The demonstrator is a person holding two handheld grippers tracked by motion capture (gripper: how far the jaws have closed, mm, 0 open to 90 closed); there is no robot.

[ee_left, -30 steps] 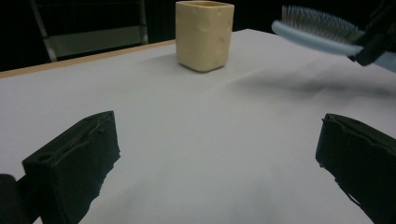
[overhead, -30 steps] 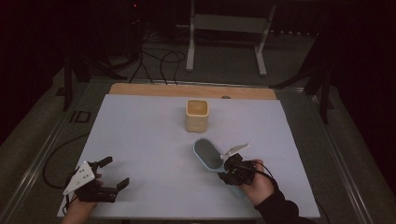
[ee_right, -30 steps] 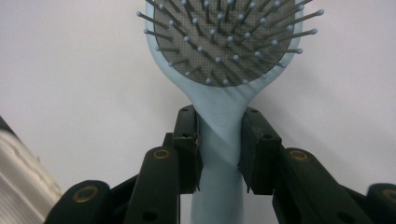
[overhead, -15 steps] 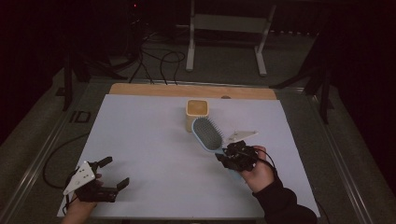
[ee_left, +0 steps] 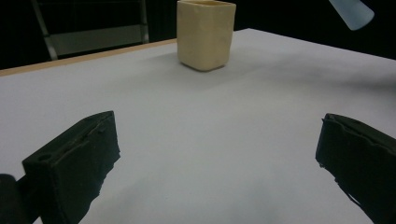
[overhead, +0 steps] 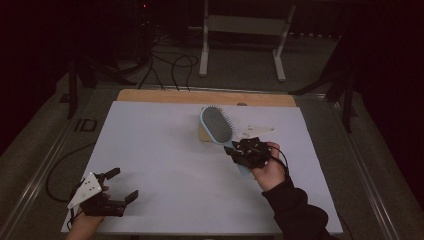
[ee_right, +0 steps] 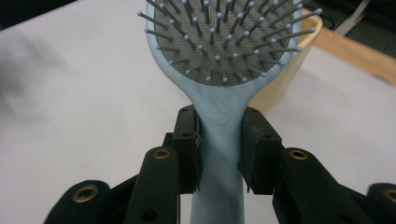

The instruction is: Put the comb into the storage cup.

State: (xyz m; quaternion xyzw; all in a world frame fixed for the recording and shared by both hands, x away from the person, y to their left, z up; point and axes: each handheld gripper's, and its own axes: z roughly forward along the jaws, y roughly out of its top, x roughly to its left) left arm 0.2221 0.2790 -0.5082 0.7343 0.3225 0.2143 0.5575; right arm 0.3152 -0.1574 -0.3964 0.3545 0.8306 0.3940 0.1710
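Hairbrush (overhead: 217, 124) head hides most of cup (overhead: 203, 133).

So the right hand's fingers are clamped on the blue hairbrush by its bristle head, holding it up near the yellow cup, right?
Not quite. The right gripper grips the blue hairbrush by its handle, just below the bristle head, not on the head itself; the right gripper view shows the fingers pressed on either side of the handle. The rest holds: the brush is held up near the yellow cup.

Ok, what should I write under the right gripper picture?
Right gripper shut on a blue hairbrush, its bristled head in front of a yellow cup.
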